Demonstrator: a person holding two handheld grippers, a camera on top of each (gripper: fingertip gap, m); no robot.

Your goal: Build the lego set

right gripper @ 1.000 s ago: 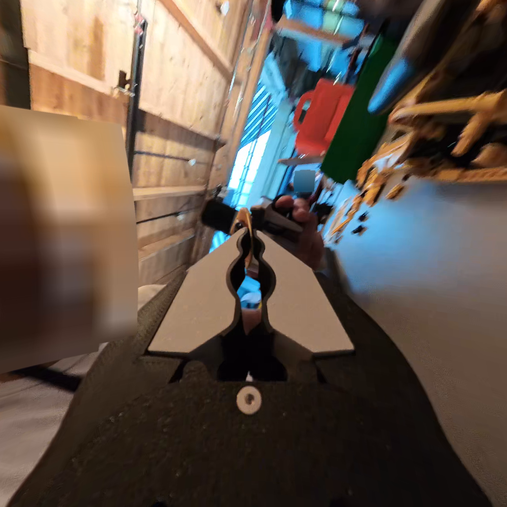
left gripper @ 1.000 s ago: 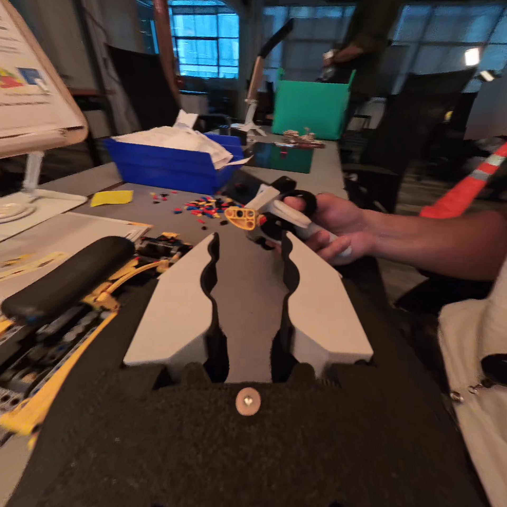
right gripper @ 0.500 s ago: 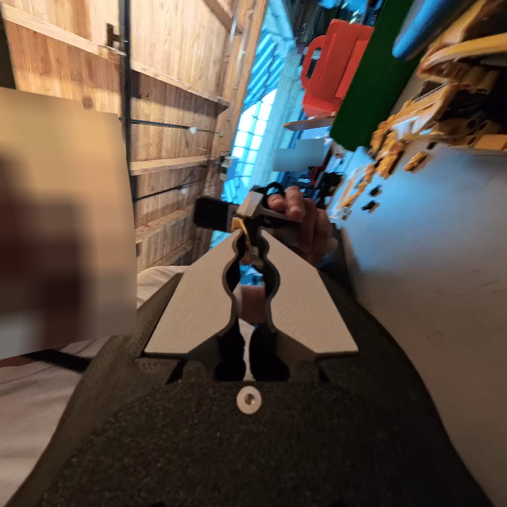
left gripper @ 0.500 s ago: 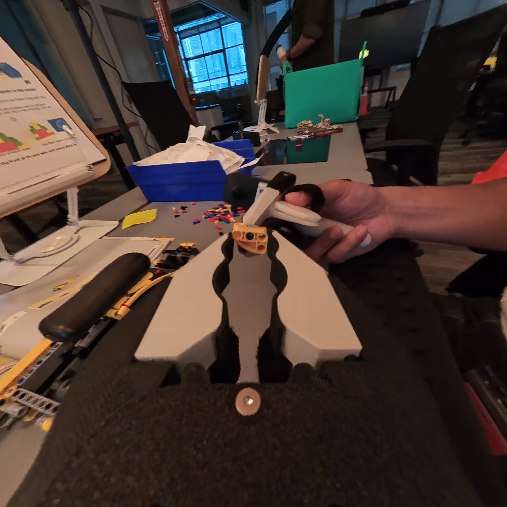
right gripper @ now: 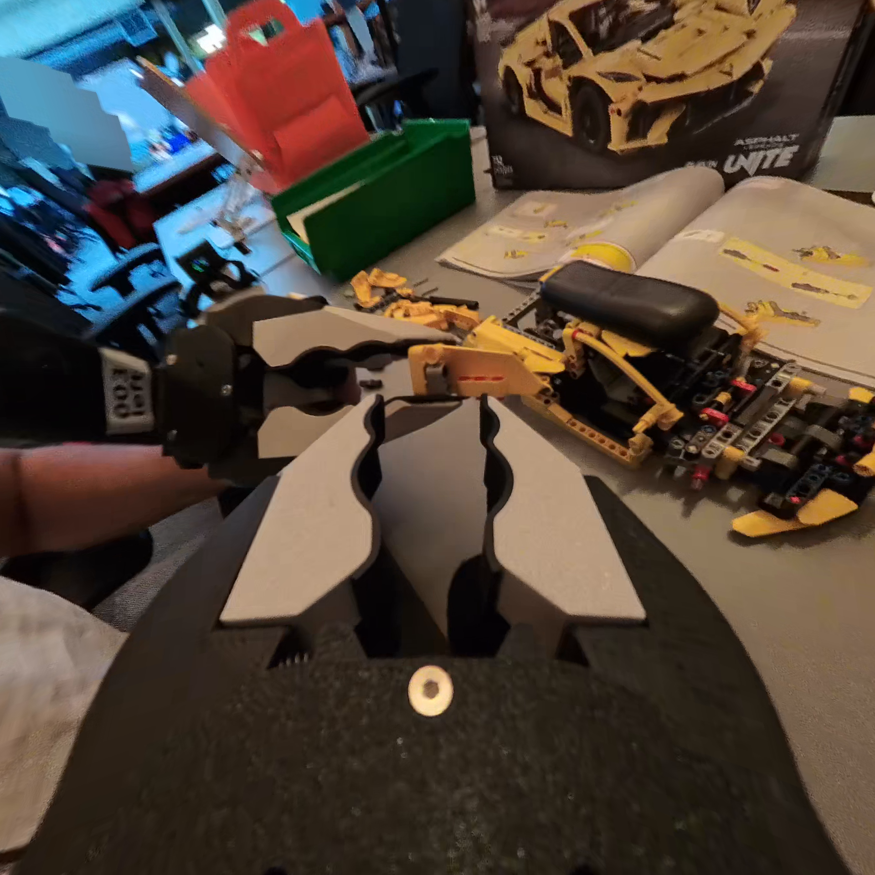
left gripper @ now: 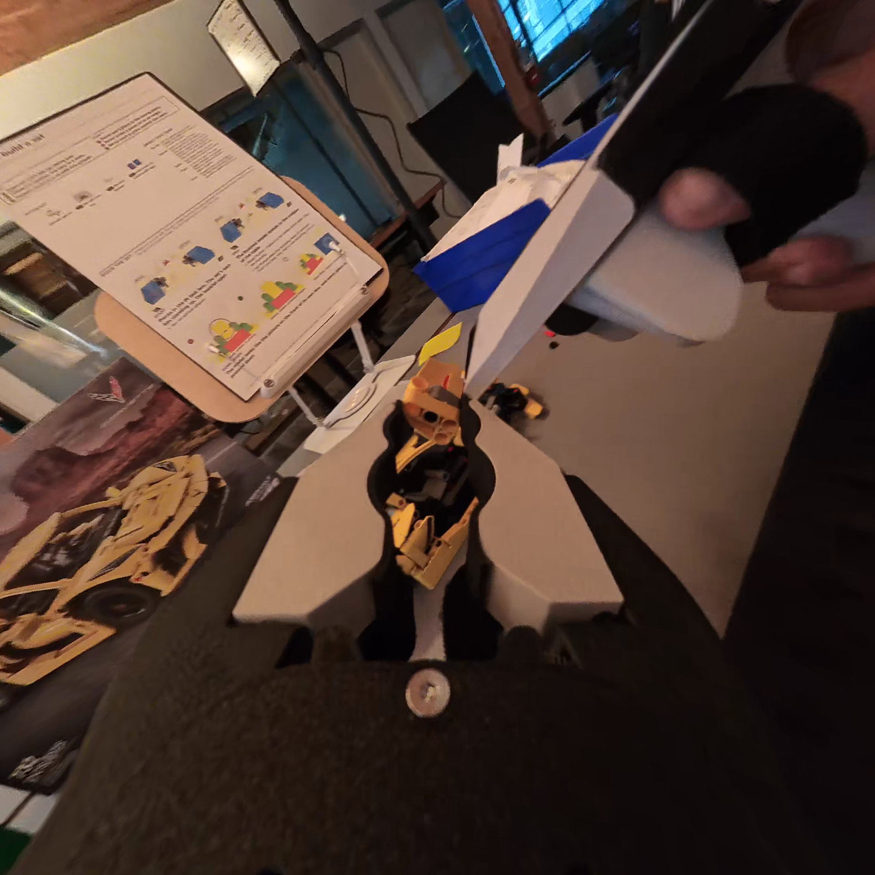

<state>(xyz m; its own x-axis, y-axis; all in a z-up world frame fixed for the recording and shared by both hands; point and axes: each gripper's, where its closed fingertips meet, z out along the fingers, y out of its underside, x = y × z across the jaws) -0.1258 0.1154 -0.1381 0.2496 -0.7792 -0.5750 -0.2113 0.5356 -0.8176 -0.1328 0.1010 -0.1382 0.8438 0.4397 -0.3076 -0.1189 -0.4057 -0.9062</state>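
Between the grey fingers of the left gripper [left gripper: 428, 416], in the left wrist view, sits a small yellow perforated plastic connector piece [left gripper: 432, 411], clenched at the tips, with the yellow-and-black partly built car model [left gripper: 428, 530] directly beyond it. A finger [left gripper: 544, 279] of the other gripper crosses close at upper right. Judgement: keep the grip firm and the piece square to its seat. A tilted instruction board [left gripper: 189, 246] stands left, the car-printed box [left gripper: 109, 511] near left — little room that side.

From the right wrist view, the right gripper [right gripper: 430, 402] is released, jaws apart, nothing between them, hovering just near of the model's yellow side panel [right gripper: 478, 374]. The left gripper [right gripper: 369, 348] reaches in from the left, touching that panel's end. Judgement: the right should brace the chassis [right gripper: 710, 426] while the left presses. Grey table [right gripper: 757, 615] lies open at near right; an open instruction booklet [right gripper: 710, 227] and green bin [right gripper: 393, 213] bound the far side.
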